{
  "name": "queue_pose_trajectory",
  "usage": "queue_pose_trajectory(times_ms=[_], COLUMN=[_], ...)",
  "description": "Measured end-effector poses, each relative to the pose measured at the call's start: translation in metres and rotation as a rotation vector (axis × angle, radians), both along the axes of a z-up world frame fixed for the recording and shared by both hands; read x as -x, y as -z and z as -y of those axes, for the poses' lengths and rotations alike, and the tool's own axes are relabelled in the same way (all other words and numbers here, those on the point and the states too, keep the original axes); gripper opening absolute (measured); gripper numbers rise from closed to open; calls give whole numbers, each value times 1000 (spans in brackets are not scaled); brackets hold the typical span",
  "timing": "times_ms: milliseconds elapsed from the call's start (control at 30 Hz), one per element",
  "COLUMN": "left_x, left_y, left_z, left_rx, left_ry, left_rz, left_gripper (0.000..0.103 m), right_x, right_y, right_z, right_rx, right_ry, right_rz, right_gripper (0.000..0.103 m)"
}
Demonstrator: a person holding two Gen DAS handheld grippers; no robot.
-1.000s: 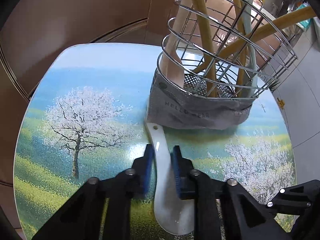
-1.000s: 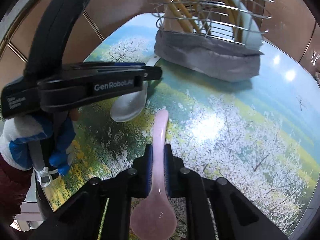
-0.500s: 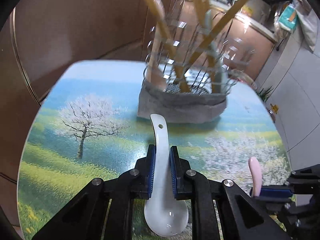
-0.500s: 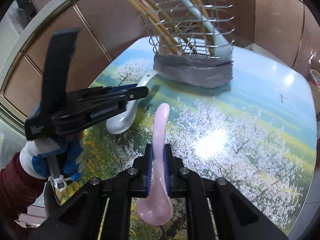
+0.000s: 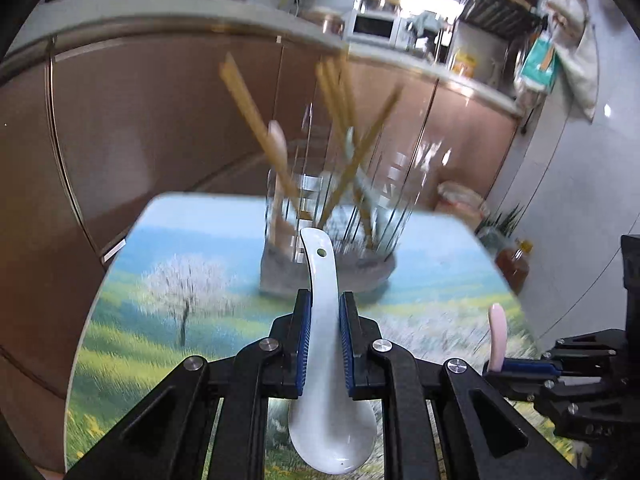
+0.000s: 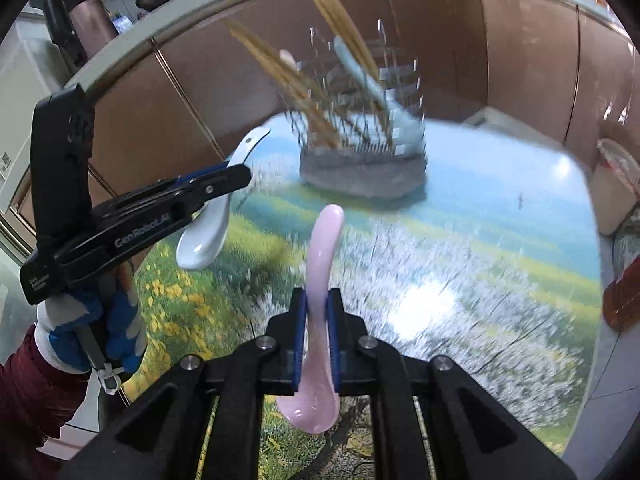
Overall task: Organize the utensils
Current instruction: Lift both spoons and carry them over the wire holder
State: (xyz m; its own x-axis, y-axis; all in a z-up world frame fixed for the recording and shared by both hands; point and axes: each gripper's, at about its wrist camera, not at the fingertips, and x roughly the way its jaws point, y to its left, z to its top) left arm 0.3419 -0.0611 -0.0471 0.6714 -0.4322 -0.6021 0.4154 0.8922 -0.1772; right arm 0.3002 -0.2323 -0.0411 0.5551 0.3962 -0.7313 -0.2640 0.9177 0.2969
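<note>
Above the table (image 5: 132,332), both my jaws pinch spoons, white spoon (image 5: 326,344) left, pink spoon (image 6: 320,280) right, handles pointing at the wire basket (image 6: 360,136) for dropping in.

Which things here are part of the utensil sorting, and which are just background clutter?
In the job:
- white spoon in the left gripper
- pink spoon in the right gripper
- wire holder with chopsticks

Just lying about:
- microwave
- oil bottle
- hanging bags

"GenRobot.AI" — on left gripper (image 6: 224,178)
</note>
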Motion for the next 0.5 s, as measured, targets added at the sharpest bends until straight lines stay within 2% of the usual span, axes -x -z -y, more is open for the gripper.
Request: queue_pose_trajectory(times_ms=[200, 333, 500], left_x=[-18, -49, -92], left_y=[-75, -118, -119], left_z=[-14, -16, -7], left_rx=[166, 277, 359], left_ry=[38, 54, 31], left_rz=[109, 169, 198], left_gripper=[13, 13, 13], right_x=[-25, -55, -98], right_y=[-80, -126, -148], right_z=[12, 20, 18], right_rx=[21, 31, 65], right_ry=[55, 104, 135], right_rz=[221, 362, 472], right_gripper=[9, 9, 9])
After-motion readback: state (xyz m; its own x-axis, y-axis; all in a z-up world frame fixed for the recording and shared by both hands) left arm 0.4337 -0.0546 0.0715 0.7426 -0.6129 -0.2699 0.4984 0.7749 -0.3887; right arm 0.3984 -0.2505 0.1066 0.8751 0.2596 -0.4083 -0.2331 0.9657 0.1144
